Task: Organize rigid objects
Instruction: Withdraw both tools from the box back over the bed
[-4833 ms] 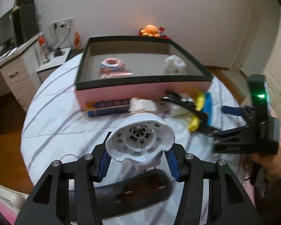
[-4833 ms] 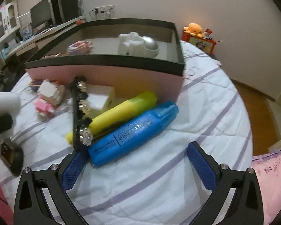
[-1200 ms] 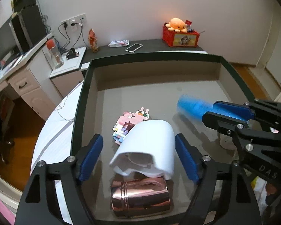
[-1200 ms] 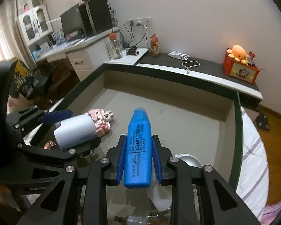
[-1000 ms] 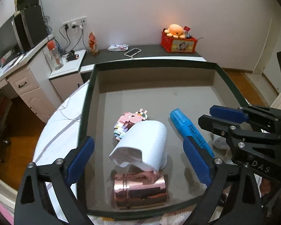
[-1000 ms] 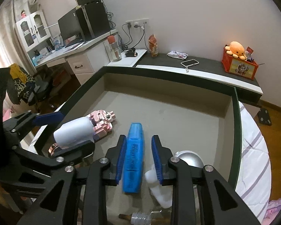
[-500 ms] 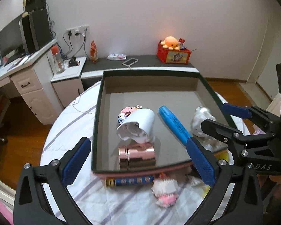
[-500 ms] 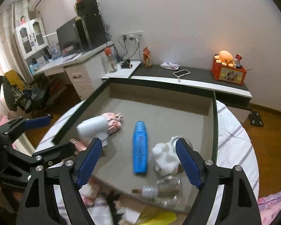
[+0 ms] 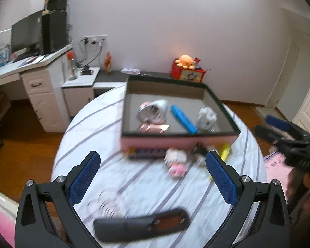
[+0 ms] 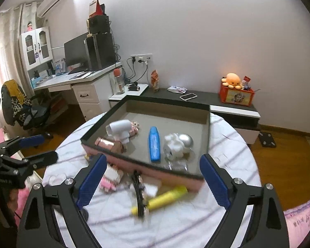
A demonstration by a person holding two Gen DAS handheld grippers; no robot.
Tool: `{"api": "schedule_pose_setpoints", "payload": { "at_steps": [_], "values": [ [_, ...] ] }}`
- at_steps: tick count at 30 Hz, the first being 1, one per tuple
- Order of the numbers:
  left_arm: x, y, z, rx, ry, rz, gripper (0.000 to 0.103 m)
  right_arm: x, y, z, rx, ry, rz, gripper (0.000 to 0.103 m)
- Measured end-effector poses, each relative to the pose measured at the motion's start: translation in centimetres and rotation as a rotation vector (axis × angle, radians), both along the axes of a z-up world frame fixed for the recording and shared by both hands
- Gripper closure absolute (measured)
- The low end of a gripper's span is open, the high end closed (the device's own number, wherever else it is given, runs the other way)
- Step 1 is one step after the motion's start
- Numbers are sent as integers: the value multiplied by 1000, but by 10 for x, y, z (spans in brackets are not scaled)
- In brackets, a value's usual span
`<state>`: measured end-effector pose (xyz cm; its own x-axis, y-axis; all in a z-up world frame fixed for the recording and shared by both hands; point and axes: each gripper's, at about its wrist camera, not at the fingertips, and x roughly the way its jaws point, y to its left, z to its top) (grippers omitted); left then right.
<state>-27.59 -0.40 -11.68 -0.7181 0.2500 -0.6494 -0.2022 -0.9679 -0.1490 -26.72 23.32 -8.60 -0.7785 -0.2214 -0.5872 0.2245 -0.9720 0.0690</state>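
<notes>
No legible text showing anywhere. Lettering on the blue highlighter (image 10: 154, 144) blurring past reading; pink sheet (image 10: 303, 223) at four o'clock carrying dark print too smeared to make out; picture label on the red box (image 10: 236, 97) at one o'clock showing no readable words.

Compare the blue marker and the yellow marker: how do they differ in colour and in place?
Colour: the blue marker is bright blue; the yellow marker is yellow.
Place: the blue marker lies inside the box, on its grey floor; the yellow marker lies outside, on the striped cloth just in front of the box's pink wall.
Both are thick markers lying flat.
</notes>
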Motion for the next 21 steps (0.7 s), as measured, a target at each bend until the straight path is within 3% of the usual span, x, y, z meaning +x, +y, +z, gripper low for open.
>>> {"api": "schedule_pose_setpoints", "payload": {
  "at_steps": [8,21],
  "values": [
    [34,-27,-22,-32,-65,56,0,46,21,-18,-23,-35,-70,10],
    [49,-16,-28,-92,-78,38,0,63,12,-34,2,-74,-59,10]
  ]
}}
